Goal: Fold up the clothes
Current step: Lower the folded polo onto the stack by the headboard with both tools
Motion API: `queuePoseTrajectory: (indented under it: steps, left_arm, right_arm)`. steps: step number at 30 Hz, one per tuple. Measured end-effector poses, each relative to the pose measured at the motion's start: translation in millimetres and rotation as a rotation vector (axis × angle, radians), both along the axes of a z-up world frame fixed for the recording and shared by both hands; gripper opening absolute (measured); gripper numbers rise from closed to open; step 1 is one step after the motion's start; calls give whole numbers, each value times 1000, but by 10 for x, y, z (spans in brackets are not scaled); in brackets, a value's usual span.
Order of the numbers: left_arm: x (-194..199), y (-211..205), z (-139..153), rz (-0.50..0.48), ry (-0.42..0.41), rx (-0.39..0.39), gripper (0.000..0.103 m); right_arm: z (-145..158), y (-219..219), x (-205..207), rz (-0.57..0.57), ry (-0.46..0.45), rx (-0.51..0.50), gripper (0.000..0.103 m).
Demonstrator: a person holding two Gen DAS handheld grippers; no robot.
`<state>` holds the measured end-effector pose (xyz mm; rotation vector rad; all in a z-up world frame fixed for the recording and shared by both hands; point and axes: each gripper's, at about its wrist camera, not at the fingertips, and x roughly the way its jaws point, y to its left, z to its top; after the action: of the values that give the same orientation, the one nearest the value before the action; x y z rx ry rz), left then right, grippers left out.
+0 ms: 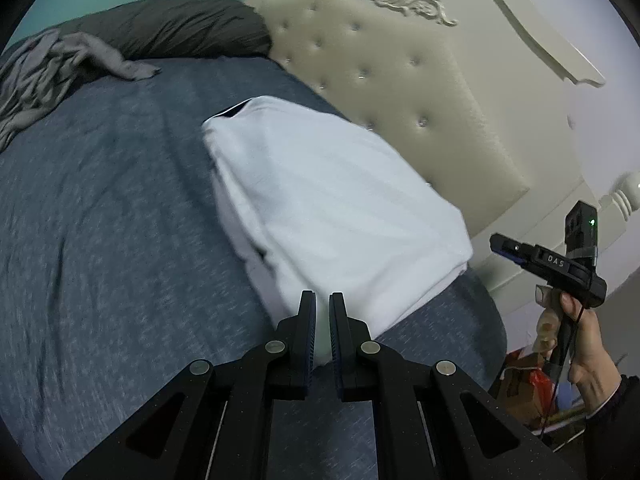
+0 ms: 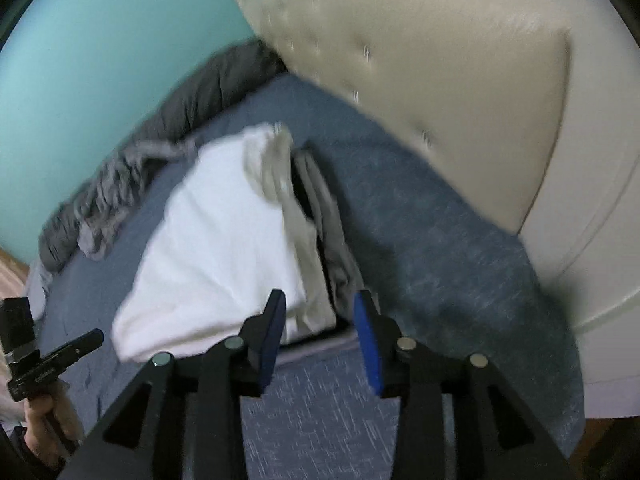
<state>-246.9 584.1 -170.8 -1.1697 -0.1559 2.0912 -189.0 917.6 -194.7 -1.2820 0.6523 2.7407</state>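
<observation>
White cloth, a folded garment [image 1: 332, 208], was seen lying on the blue-grey bed sheet [image 1: 100, 240] close to the cream tufted headboard [image 1: 400, 92]. The left gripper [image 1: 322, 312] was held just above the garment's near edge, its jaws drawn almost together with only a narrow slit between the pads; white cloth showed through that slit, but whether any of it was pinched could not be told. The right gripper [image 2: 320, 312] was held released, its blue-padded jaws standing partly apart; the layered near corner of the garment [image 2: 216, 240] lay between and just beyond them, and no pad was seen pressing on it. From the right wrist view, darker grey layers were visible along the garment's side towards the headboard. In the left wrist view the right gripper [image 1: 508, 246] was seen from the side, gripped by a hand [image 1: 580, 344] in a dark sleeve, beyond the bed's edge. A crumpled grey garment [image 1: 44, 76] was left near a dark grey pillow [image 1: 172, 24], well apart from the white one, by a teal wall [image 2: 80, 60]. Blur was noted in the right wrist view
</observation>
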Motion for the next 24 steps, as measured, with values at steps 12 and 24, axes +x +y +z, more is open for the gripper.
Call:
queuePoseTrajectory:
  steps: [12, 24]
  left_arm:
    - [-101, 368, -334, -96, -64, -43, 7]
    - [-492, 204, -238, -71, -7, -37, 7]
  right_arm:
    - [-367, -247, -465, 96, -116, 10, 35]
    - [309, -207, -1245, 160, -22, 30, 39]
